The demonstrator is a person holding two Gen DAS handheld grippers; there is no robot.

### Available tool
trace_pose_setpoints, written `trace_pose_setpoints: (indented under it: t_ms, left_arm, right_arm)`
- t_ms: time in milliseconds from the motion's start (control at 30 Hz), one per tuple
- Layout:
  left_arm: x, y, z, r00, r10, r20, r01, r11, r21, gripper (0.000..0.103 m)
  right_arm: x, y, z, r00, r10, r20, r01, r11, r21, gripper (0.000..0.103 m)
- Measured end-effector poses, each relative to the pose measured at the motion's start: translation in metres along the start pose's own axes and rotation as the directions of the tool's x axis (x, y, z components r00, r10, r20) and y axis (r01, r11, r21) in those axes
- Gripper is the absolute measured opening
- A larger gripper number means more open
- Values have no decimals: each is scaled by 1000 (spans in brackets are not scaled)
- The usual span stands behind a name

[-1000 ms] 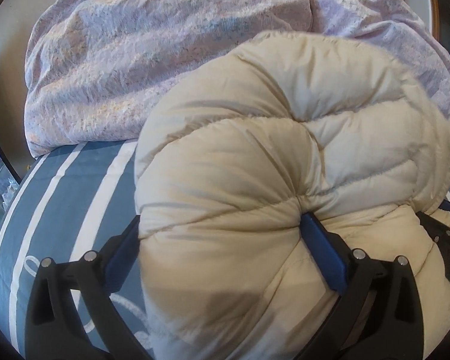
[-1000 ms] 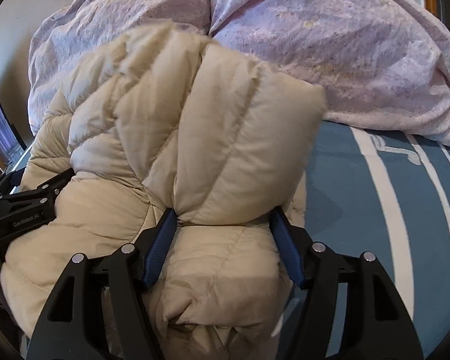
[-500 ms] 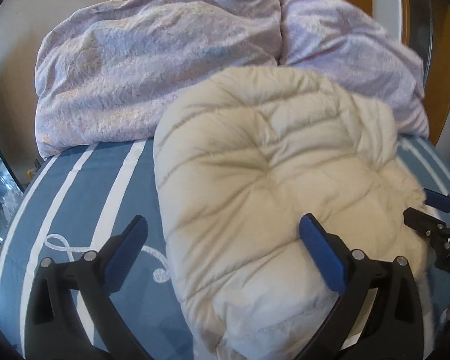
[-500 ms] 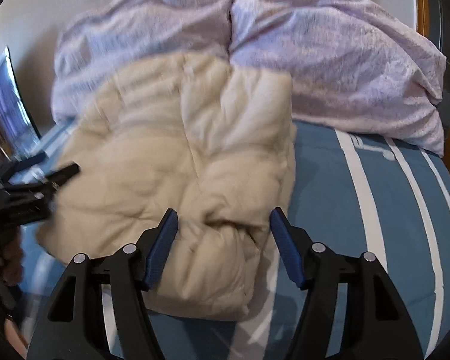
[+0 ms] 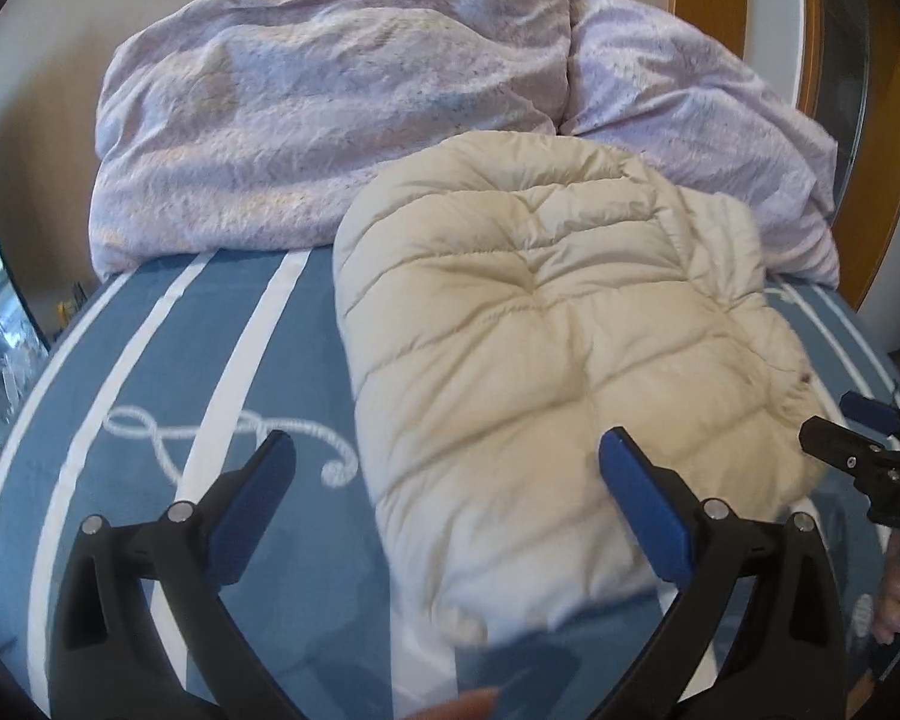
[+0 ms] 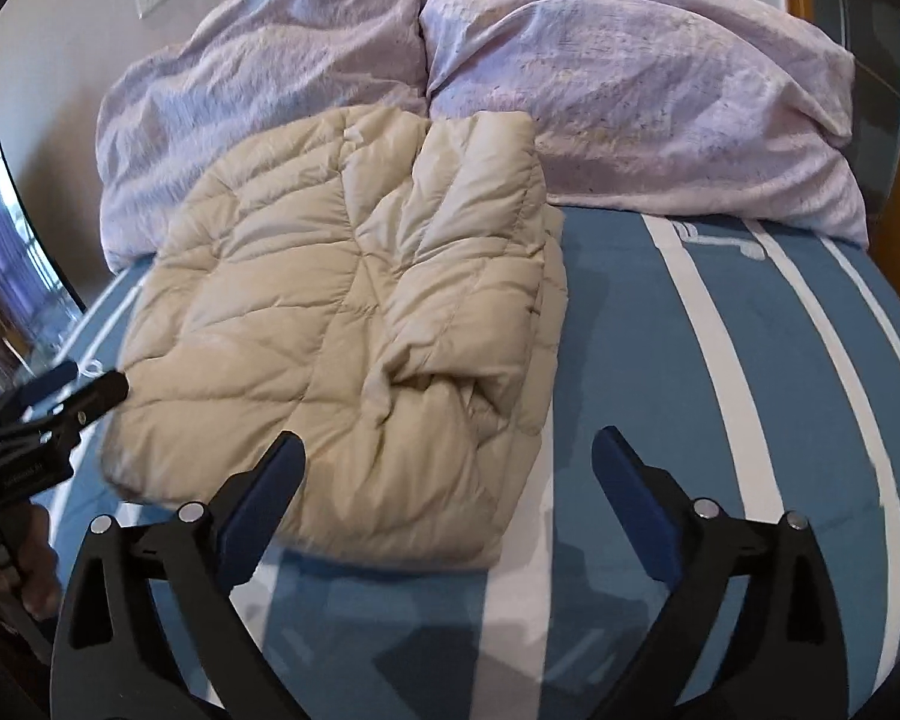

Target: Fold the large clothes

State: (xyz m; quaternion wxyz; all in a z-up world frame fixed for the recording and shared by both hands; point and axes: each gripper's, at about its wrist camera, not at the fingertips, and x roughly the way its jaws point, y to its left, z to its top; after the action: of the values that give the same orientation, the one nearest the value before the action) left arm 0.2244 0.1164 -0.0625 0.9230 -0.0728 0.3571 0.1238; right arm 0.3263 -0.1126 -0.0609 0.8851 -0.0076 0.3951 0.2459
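Under folded jacket (image 6: 354,312), layers hidden, near edge blurred

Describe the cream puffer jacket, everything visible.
The cream puffer jacket is quilted, down-like, with stitched channels and a matte shell. It lies folded into a thick, roughly rectangular bundle on the blue-and-white striped bedspread, layers stacked, one panel doubled over along its right side with a crumpled tuck near the front edge. Its far end butts against the lilac duvet. Neither gripper touches it: the left gripper and right gripper hover at its near edge, jaws spread wide.
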Motion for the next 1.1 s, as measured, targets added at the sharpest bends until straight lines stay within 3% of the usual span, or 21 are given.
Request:
trace_pose_setpoints:
  t_ms: [267,700,1100]
  left_arm:
    - [-43,7,-29,1000,1,26,0,999,-52,101]
    - [-89,6,-71,1000,-7,-15,5,994,-110,101]
    - [-120,-3,-84,996,-56,-67,48,993,-108,101]
  right_arm:
    - [-39,13,-20,999,-10,47,8,999,32,102]
    - [-87,26,-53,995,51,83,-56,997,51,102]
    - [-119,32,-76,995,71,71,-75,996,54,102]
